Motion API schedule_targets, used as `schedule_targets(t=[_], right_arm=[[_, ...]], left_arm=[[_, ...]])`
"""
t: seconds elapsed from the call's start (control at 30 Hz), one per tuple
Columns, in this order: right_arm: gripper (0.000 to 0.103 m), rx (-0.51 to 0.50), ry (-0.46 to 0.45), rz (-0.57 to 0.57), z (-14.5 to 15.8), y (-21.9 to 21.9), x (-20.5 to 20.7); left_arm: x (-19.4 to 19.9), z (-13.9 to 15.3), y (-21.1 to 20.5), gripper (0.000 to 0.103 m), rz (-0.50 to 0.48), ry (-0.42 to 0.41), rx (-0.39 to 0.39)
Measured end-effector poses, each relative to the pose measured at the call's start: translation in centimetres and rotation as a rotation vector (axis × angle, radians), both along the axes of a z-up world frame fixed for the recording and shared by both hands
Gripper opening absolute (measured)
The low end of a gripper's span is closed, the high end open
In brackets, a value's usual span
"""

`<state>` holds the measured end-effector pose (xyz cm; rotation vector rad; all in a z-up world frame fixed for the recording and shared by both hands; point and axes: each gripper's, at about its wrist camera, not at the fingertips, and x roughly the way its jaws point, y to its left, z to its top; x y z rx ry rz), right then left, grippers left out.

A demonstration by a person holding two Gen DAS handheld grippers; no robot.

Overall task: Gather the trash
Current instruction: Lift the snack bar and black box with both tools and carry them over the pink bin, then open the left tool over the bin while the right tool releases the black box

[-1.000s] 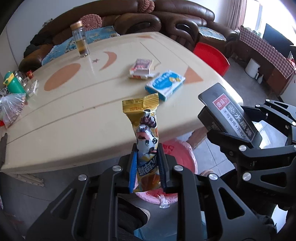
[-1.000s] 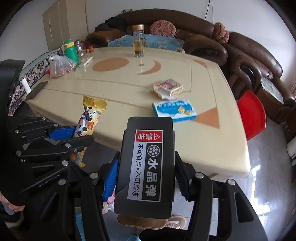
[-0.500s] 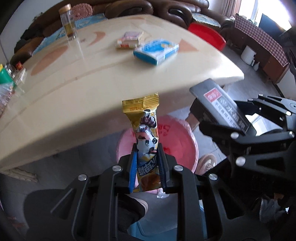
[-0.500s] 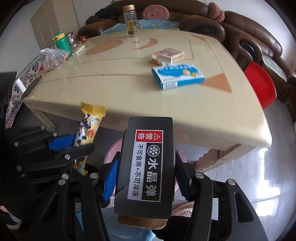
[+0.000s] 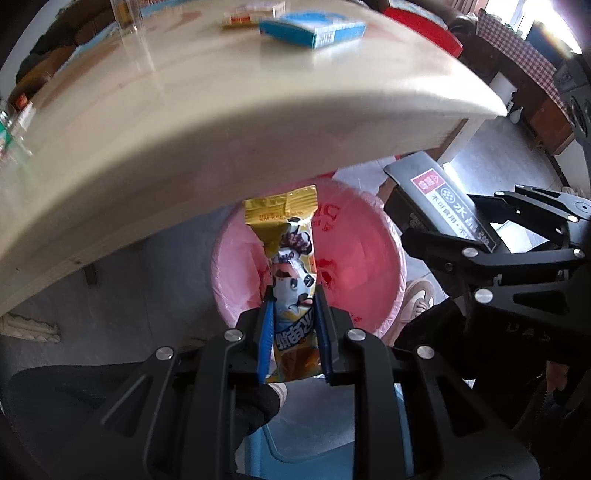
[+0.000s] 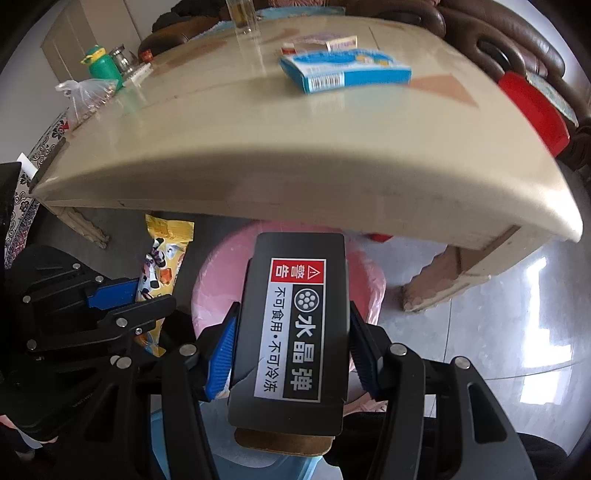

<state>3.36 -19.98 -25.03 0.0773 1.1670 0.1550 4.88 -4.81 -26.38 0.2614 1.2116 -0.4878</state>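
Drop-off step: my left tongs (image 5: 292, 325) clamp a snack wrapper (image 5: 291, 273), my right tongs (image 6: 290, 354) a black box (image 6: 295, 325), over the pink bin (image 5: 369, 258); next, release both.

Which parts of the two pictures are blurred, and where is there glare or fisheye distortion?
Left wrist view: the table and blue box are smeared, while the snack wrapper in the left tongs is sharp; window light blows out the top right corner. Right wrist view: the black box is crisp, the table edge bows, and the floor shows glare.
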Motion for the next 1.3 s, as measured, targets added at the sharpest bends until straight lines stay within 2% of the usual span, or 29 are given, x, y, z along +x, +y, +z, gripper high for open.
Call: schedule_targets(t=[0.4, 0.7, 1.0, 1.3], right_arm=[[0.054, 0.023, 0.097, 0.006, -5.2, -0.4, 2.0], [0.054, 0.037, 0.167, 0.015, -8.8, -0.5, 3.4], [0.054, 0.01, 0.227, 0.039, -11.8, 0.0, 4.2], [0.054, -0.023, 0.244, 0.056, -13.0, 0.0, 4.3]], left_arm=[[3.0, -5.1, -1.3, 0.021, 0.055, 0.126, 0.021], [3.2, -8.6, -1.7, 0.021, 0.055, 0.202, 0.045], [3.7, -10.7, -1.9, 0.021, 0.064, 0.252, 0.078], [3.9, -11.8, -2.0, 0.021, 0.055, 0.257, 0.097]])
